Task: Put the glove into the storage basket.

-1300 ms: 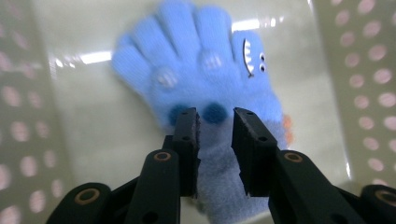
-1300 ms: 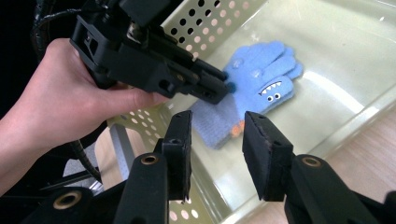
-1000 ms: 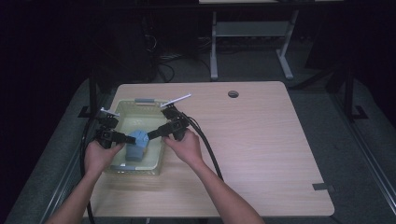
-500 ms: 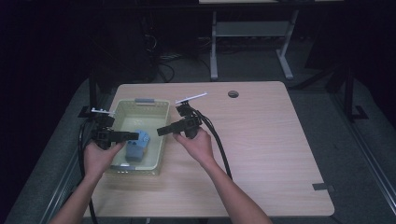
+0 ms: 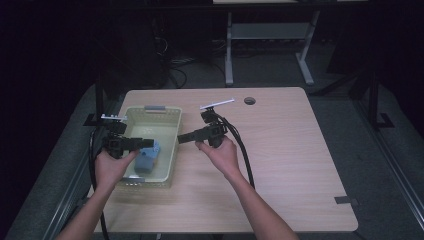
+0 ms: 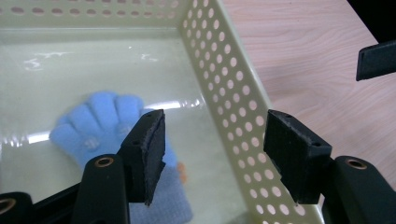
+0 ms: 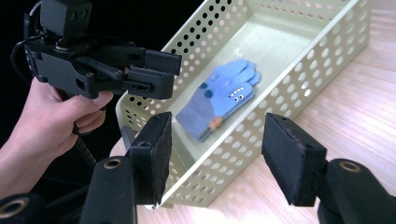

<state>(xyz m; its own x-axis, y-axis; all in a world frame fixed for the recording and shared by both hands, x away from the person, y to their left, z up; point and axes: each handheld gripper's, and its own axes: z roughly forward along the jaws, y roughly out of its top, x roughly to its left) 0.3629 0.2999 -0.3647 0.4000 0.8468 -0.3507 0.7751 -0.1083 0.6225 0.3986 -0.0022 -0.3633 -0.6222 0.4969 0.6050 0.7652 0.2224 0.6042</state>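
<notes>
the left gripper [image 5: 145, 143] is held level over the left part of the basket [image 5: 172, 145], its jaws pointing right across the basket's inside. the left hand [image 5: 112, 167] grips the handle from the near side, forearm coming in from the near left. its jaws have just been opening and stand wide apart with nothing between them; in the left gripper view the glove [image 6: 100, 126] lies below and beyond them, clear of both pads.

the right gripper [image 5: 182, 137] hangs over the table [image 5: 300, 165] just right of the basket, jaws pointing left toward the basket's right wall. the right hand [image 5: 220, 152] holds it from the near side, forearm running back to the near right. its jaws too have just been opening and are released, empty.

the glove, blue, lies flat on the basket floor, in its near half.
</notes>
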